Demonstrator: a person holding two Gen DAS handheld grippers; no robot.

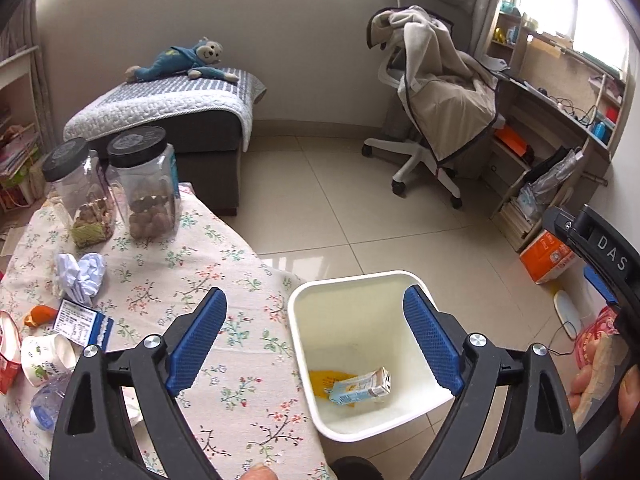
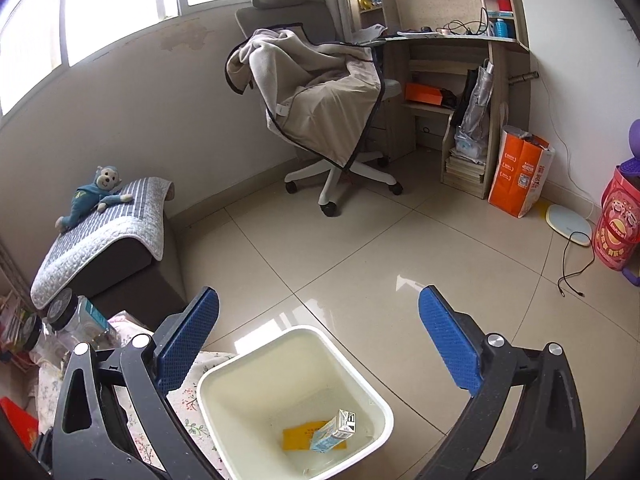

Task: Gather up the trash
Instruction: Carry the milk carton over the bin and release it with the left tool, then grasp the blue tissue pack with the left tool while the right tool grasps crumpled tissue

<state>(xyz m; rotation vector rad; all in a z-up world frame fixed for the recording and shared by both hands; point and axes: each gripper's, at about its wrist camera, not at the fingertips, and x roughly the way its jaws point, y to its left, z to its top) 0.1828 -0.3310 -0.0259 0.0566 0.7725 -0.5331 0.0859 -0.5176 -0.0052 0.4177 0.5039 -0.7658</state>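
A white trash bin (image 1: 298,322) stands on the floor beside the table; it also shows in the right wrist view (image 2: 216,408). Inside lie a small blue drink carton (image 1: 360,388) (image 2: 334,434) and a yellow wrapper (image 1: 326,380) (image 2: 298,438). My left gripper (image 1: 316,340) is open and empty, over the table edge and the bin. My right gripper (image 2: 320,344) is open and empty above the bin. On the floral table (image 1: 224,288) lie crumpled paper (image 1: 80,276), a blue-white packet (image 1: 82,324), an orange scrap (image 1: 40,315), a white cup (image 1: 46,358), a red carton (image 1: 8,356) and a plastic bottle (image 1: 48,400).
Two black-lidded jars (image 1: 148,184) stand at the table's far side. A padded bench with a plush monkey (image 2: 94,196), a blanket-draped office chair (image 2: 328,120), a desk (image 2: 460,40), an orange bag (image 2: 518,172) and a loose cable (image 2: 572,264) are around the tiled floor.
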